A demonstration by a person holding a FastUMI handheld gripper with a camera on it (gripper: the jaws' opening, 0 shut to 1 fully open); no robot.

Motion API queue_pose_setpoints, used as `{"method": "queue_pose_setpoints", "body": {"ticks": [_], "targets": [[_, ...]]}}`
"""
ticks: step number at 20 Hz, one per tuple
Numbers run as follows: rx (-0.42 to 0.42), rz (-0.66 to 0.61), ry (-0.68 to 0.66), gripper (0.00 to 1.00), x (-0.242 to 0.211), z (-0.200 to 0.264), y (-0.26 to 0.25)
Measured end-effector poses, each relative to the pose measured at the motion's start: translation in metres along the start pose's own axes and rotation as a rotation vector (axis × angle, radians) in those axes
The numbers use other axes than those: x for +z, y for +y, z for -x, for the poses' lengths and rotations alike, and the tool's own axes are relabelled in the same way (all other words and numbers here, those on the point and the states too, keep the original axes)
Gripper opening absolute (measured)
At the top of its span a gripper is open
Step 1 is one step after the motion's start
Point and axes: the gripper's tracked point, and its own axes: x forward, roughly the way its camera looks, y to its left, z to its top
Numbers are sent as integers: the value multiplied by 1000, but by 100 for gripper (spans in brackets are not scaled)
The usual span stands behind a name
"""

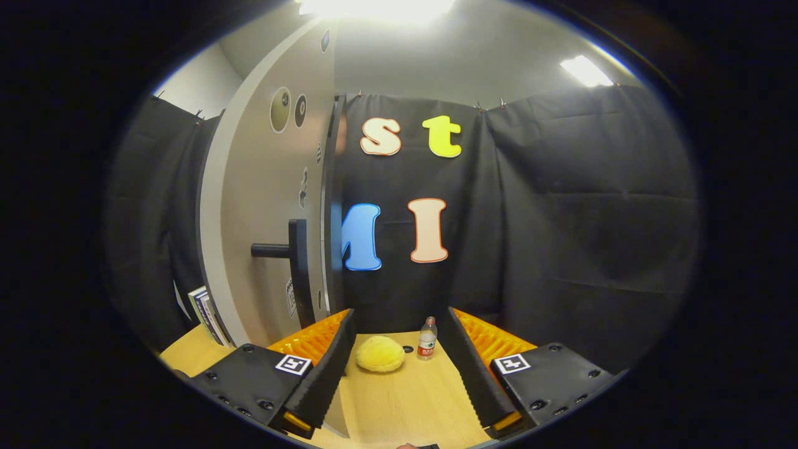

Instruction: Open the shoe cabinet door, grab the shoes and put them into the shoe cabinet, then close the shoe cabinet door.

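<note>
Tool: the tool (399,368) has its two fingers spread wide with nothing between them but bare bench; it grips nothing.
Fingers: the left finger (324,368) sits just beside the cabinet door's lower edge, the right finger (474,374) well clear of it.
Bench: the wooden bench (405,405) runs forward under the fingers to the booth wall.
Shoe: the yellow slipper-like shoe (379,353) lies on the bench just ahead of the fingers, nearer the left one. Its long axis seems to lie across the line of the fingers, but which end is the toe I cannot tell.
Bottle: a small bottle (427,338) stands upright just beside the shoe, on its right and slightly beyond.
Cabinet door: the pale shoe cabinet door (274,206) stands swung out, seen nearly edge-on, left of the tool.
Handle: a dark bar handle (280,251) juts from the door's face, pointing left.
Books: some books (206,315) lean at the cabinet's foot.
Why so: the door looks already opened, and the wide, level fingers aimed at the shoe suggest a reach to grab it next.
</note>
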Motion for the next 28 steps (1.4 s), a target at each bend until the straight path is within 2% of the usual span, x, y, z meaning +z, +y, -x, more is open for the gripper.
{"method": "queue_pose_setpoints", "body": {"ticks": [4,10,14,23,28], "targets": [[120,-57,26,90,-3,12,49],[243,-42,17,90,2,17,122],[280,-32,0,90,7,10,167],[500,-118,23,91,9,-17,305],[532,-82,42,93,2,-10,328]]}}
